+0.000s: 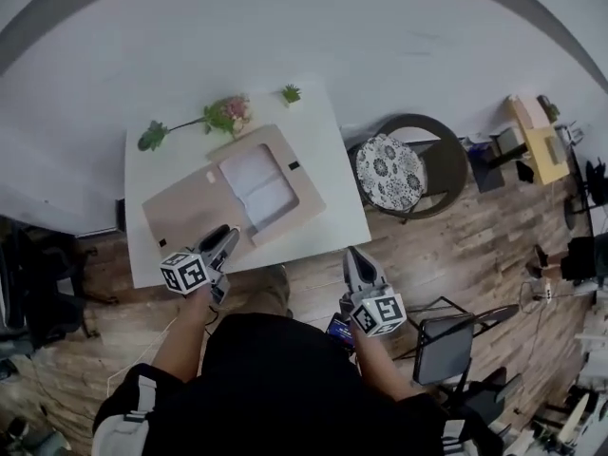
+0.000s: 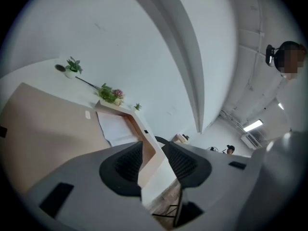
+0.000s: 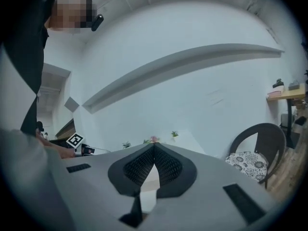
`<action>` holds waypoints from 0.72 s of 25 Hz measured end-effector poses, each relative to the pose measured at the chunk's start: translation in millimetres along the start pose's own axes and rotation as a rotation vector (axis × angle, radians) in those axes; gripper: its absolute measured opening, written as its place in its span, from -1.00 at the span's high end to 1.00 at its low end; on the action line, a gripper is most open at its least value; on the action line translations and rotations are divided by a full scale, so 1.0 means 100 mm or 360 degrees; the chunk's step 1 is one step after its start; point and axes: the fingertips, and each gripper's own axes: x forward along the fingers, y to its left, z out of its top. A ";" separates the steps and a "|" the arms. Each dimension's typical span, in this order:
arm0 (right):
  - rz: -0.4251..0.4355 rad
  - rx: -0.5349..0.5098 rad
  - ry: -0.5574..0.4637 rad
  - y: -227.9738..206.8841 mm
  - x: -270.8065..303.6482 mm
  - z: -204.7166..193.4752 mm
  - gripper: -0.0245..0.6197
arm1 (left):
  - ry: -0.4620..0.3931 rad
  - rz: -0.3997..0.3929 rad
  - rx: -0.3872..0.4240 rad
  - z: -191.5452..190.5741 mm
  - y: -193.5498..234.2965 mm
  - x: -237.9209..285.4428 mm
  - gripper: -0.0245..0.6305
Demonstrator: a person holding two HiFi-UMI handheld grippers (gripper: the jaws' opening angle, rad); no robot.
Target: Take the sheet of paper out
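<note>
Black cloth of the person's top (image 1: 275, 378) fills the bottom of the head view, and both bare forearms reach out of it toward 12 o'clock. The left forearm runs up from 7 o'clock. Its hand is wrapped round the left gripper (image 1: 228, 236) just behind the marker cube (image 1: 183, 273), and the tool points to about 1 o'clock. The tips lie over the near edge of an open tan folder (image 1: 190, 207) on the white table (image 1: 332, 207).

In the left gripper view the left gripper's (image 2: 151, 148) jaws stand a narrow way apart with nothing pinched. The folder's (image 2: 48, 124) raised rim and the table edge show through the gap.

The sheet of paper (image 1: 258, 183) lies inside the folder's framed right half, at 1 o'clock from the left tips. It shows white behind the rim in the left gripper view (image 2: 114, 128).

The right forearm is bent and held close to the body. The right gripper (image 1: 351, 253) is off the table over the wooden floor (image 1: 456, 255), at 5 o'clock from the folder, pointing to 12 o'clock with its cube (image 1: 379, 313) nearest the body. In its own view the right gripper's (image 3: 154, 146) jaws meet at the tips, with nothing between them.

A flower sprig (image 1: 223, 115) lies along the far table edge, and a chair (image 1: 446, 164) with a patterned cushion (image 1: 388, 171) stands at 3 o'clock from the table.
</note>
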 end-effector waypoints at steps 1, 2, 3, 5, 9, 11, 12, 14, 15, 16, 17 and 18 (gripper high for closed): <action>0.0019 -0.0015 0.0020 -0.05 0.13 0.05 0.89 | 0.0023 0.0017 -0.0029 -0.01 0.10 0.08 0.44; 0.0039 -0.0031 0.0040 -0.10 0.27 0.09 0.89 | 0.0040 0.0035 -0.0063 -0.01 0.20 0.15 0.44; 0.0056 -0.0045 0.0060 -0.16 0.41 0.12 0.89 | 0.0048 0.0053 -0.0106 -0.01 0.29 0.22 0.44; 0.0082 -0.0059 0.0097 -0.26 0.68 0.18 0.89 | 0.0049 0.0090 -0.0202 0.01 0.48 0.34 0.44; 0.0134 -0.0073 0.0156 -0.36 1.23 0.27 0.89 | 0.0089 0.0171 -0.0378 0.02 0.88 0.55 0.44; 0.0153 -0.0075 0.0200 -0.38 1.44 0.29 0.89 | 0.0127 0.0182 -0.0477 -0.04 0.98 0.64 0.44; 0.0160 -0.0076 0.0222 -0.39 1.53 0.28 0.89 | 0.0151 0.0180 -0.0515 -0.07 1.02 0.69 0.44; 0.0166 -0.0066 0.0264 -0.41 1.69 0.24 0.89 | 0.0199 0.0189 -0.0557 -0.12 1.12 0.78 0.44; 0.0169 -0.0059 0.0285 -0.42 1.76 0.22 0.89 | 0.0223 0.0199 -0.0568 -0.14 1.16 0.83 0.44; 0.0174 -0.0056 0.0306 -0.43 1.82 0.19 0.89 | 0.0246 0.0214 -0.0573 -0.16 1.20 0.86 0.44; 0.0180 -0.0056 0.0324 -0.43 1.87 0.18 0.89 | 0.0269 0.0234 -0.0576 -0.17 1.23 0.89 0.44; 0.0188 -0.0060 0.0340 -0.44 1.92 0.17 0.89 | 0.0290 0.0259 -0.0580 -0.19 1.26 0.91 0.44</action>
